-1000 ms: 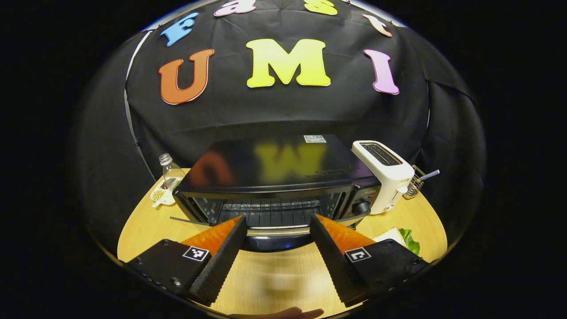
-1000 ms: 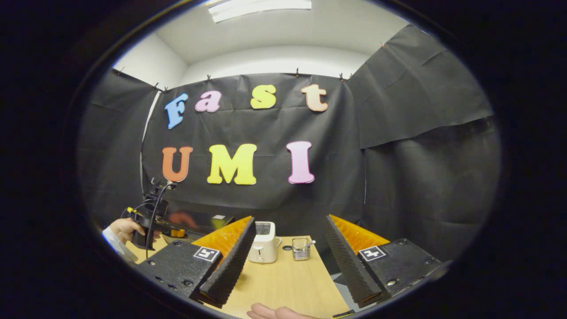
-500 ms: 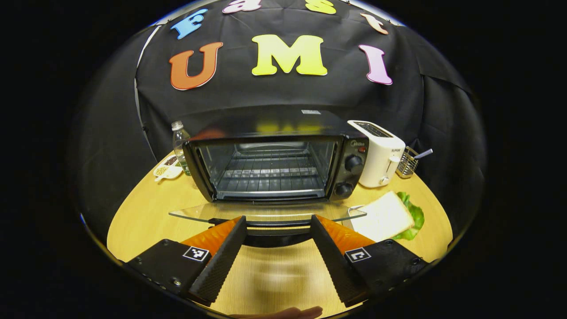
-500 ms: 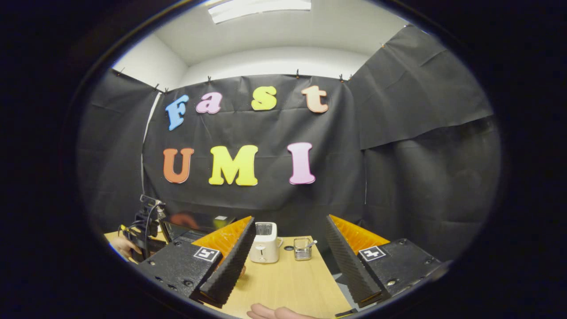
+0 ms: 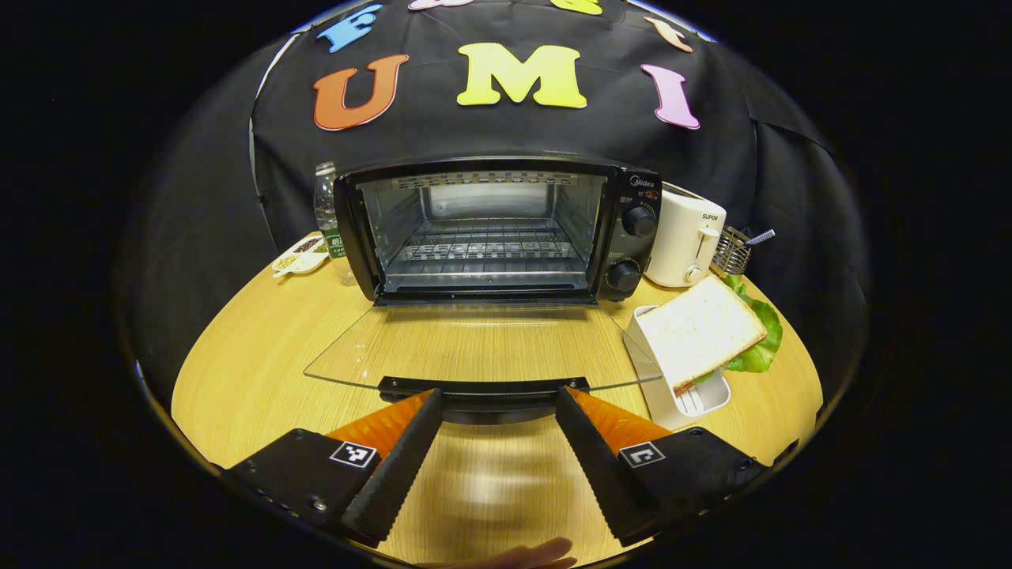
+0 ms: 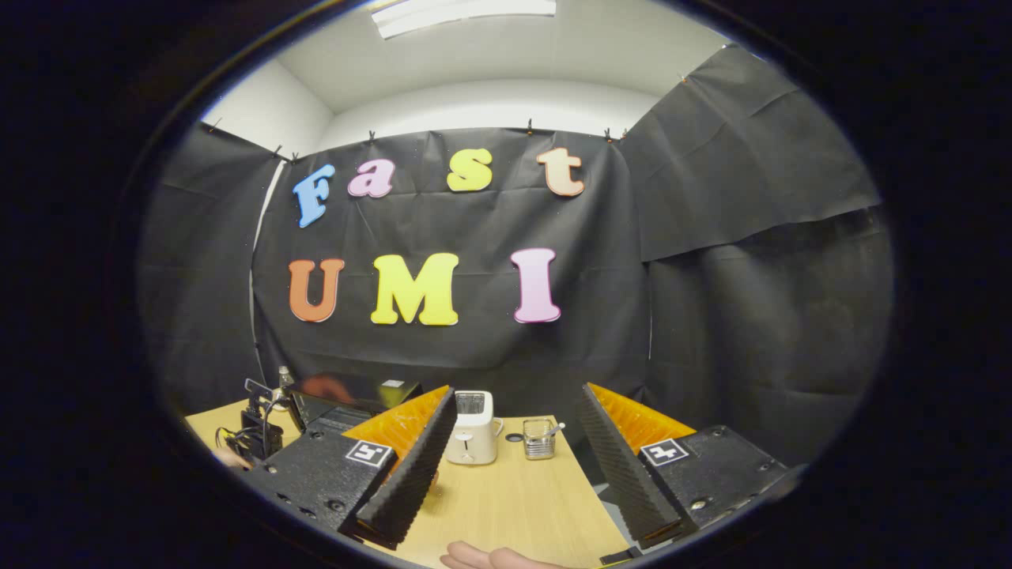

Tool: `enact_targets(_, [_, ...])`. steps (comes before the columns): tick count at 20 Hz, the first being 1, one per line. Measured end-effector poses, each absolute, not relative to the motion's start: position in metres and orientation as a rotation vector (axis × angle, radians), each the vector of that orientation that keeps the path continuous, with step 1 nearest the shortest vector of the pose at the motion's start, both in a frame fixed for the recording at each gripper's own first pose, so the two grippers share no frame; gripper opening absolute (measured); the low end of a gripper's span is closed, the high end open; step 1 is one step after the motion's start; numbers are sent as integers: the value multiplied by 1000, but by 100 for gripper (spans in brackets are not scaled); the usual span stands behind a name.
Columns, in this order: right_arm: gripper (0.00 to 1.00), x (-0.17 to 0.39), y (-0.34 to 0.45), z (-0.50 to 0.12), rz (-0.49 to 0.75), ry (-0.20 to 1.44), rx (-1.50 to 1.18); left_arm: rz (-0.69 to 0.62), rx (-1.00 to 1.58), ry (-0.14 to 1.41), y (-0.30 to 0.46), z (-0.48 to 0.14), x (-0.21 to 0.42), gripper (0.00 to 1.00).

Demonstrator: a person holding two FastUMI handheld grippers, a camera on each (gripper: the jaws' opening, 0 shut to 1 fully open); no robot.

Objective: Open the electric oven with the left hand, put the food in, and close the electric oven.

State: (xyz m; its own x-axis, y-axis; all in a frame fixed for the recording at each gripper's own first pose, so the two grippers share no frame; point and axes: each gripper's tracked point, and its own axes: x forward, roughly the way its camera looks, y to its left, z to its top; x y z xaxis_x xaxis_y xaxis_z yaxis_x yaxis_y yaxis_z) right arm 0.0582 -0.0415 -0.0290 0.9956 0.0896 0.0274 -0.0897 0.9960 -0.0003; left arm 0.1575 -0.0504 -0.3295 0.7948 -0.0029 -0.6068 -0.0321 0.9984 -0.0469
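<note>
Oven [image 5: 490,229] at far middle of tabletop [image 5: 253,356], glass door [image 5: 482,348] down flat, left hand-held gripper [image 5: 496,403] fingers apart by door handle [image 5: 484,387], bread [image 5: 696,332] near right, right hand-held gripper [image 6: 514,431] fingers apart, holding nothing.

we see a white toaster [image 5: 685,249] at the back of the wooden table [image 5: 261,348], with a wire basket [image 5: 727,251] just beside it holding a utensil. in the right gripper view the toaster [image 6: 471,427] and basket [image 6: 539,439] stand side by side, slightly apart. a clear bottle [image 5: 326,207] stands upright at the far left, and a small white dish [image 5: 299,257] with bits in it lies near its base.
</note>
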Motion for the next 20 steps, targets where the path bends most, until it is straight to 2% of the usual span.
enact_targets(5, [99,62,-32,-38,102,0,-18,28,-95,713,-45,-360,155,95])
enact_targets(10, [99,71,-25,-46,110,22,-30,23,-79,694,-46,-356,157,94])
enact_targets(14, [99,83,-16,-52,133,70,-26,-8,-101,619,-46,-315,157,93])
enact_targets(20, [99,112,1,-68,201,177,-13,-6,-83,433,-37,-219,141,93])
